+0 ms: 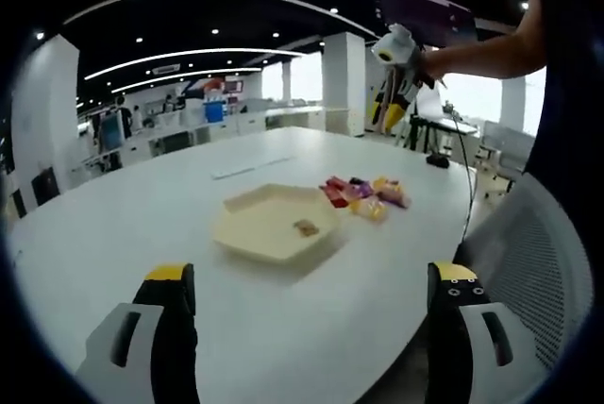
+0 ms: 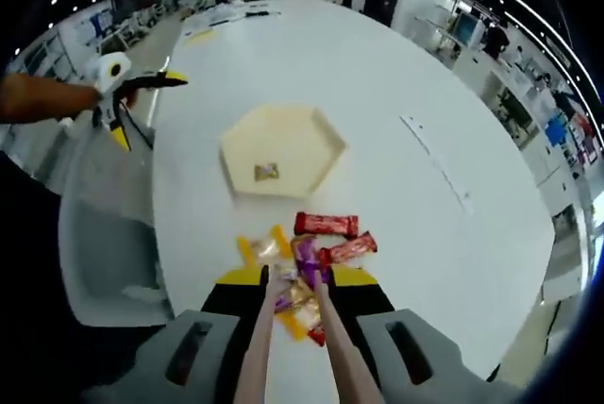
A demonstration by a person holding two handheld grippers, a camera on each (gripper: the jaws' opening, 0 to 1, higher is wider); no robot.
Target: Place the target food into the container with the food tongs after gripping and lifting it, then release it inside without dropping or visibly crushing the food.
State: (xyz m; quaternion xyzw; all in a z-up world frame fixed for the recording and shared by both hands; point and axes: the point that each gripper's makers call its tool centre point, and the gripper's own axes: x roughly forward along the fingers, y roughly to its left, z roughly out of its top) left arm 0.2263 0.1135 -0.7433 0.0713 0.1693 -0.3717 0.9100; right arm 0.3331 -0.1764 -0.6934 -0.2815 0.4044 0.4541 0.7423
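The big white surface point(image 1: 123, 225) holds a flat six-sided tray point(image 2: 316, 140), which is the container. One small snack point(image 2: 266, 172) already lies inside it, near the middle of the right gripper view. So one piece looks done, and more are left.

Just below the tray in that view sits a pile of wrapped snacks point(image 2: 316, 244). There are red ones, a purple one and yellow ones, all close together and some touching.

The right gripper point(image 2: 294, 305) comes up from the bottom of its view. It holds a pair of food tongs point(image 2: 293, 347), with the gripper fingers closed on the two tong arms. The tong tips reach into the near edge of the pile. They are close together, but I cannot tell if a snack is pinched between them yet. Nothing looks lifted off the surface.

The left gripper point(image 1: 311, 281) shows at the bottom of the left gripper view. Its fingers are wide apart and hold nothing. It points over the surface toward the tray in the middle of that view.

What is left, I think: pinch one snack gently, lift it, carry it over the tray, and let go inside.
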